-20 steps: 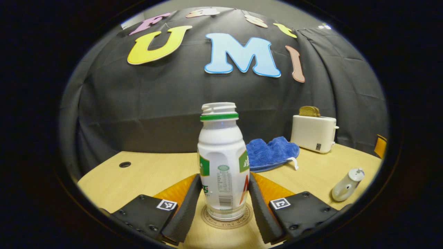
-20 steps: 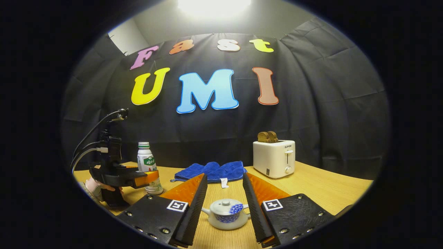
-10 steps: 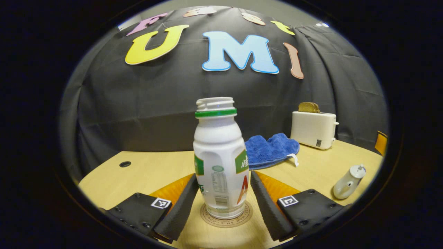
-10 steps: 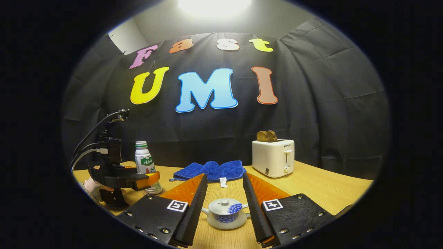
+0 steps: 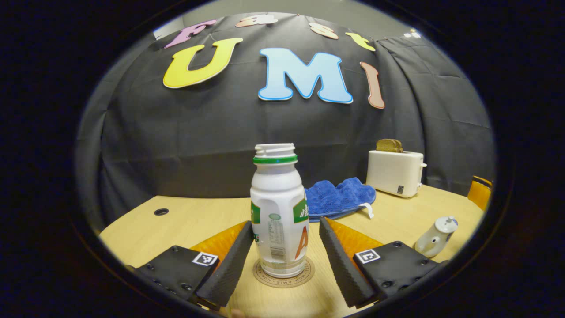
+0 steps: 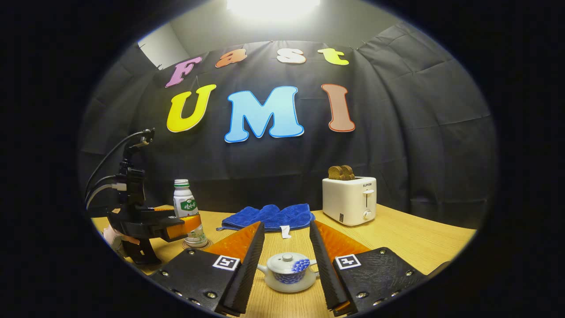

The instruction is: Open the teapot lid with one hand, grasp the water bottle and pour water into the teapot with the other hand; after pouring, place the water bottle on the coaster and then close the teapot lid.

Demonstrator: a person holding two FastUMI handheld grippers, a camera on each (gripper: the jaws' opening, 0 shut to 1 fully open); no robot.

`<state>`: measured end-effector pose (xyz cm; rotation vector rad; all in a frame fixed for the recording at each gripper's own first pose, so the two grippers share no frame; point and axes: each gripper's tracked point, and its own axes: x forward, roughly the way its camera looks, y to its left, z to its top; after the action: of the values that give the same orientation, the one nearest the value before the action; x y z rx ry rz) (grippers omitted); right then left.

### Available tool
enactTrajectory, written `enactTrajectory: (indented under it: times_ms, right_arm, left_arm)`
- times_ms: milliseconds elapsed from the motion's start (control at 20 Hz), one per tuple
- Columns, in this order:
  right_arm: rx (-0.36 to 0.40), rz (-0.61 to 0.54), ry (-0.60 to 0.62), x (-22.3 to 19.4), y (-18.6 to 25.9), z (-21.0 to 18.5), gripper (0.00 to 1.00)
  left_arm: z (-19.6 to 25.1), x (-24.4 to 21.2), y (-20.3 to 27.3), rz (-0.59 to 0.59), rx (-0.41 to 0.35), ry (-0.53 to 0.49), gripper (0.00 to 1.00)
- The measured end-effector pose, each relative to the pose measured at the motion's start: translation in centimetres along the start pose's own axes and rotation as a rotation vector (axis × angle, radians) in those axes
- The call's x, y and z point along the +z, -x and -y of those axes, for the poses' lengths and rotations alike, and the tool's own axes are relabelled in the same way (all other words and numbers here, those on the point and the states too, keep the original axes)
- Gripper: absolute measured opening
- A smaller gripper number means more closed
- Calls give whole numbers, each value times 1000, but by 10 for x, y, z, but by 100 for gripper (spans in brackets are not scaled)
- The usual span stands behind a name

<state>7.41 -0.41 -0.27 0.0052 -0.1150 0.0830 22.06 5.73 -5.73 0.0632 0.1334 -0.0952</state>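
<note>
A white water bottle (image 5: 278, 216) with a green neck ring and no cap stands upright on a round coaster (image 5: 284, 274). My left gripper (image 5: 286, 223) is open, one finger on each side of the bottle, with a gap on the right side. The right gripper view shows the same bottle (image 6: 185, 207) behind the left gripper (image 6: 176, 226), which a hand holds. A small white teapot (image 6: 289, 271) with a blue pattern sits on the table with its lid (image 6: 287, 259) on. My right gripper (image 6: 286, 229) is open, its fingers either side of the teapot and clear of it. The teapot (image 5: 435, 238) also stands far right.
A white toaster (image 6: 349, 199) with bread in it stands at the back right of the wooden table (image 6: 410, 240). A blue towel (image 6: 269, 217) lies in front of the wall. A cable hole (image 5: 161, 211) marks the table's far left.
My left gripper's fingers have come off the bottle, spread wider and drawn back a little, leaving the bottle standing on the coaster. The right gripper has stayed over the teapot.
</note>
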Motion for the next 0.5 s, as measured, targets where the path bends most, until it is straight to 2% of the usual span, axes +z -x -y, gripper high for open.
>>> enactTrajectory:
  times_ms: [250,500]
  right_arm:
    - [4,1,-7,0,0,-1,64]
    - [23,7,-16,3,1,-6,64]
  left_arm:
    - [0,5,19,29,25,-28,100]
    - [4,20,50,65,41,-3,100]
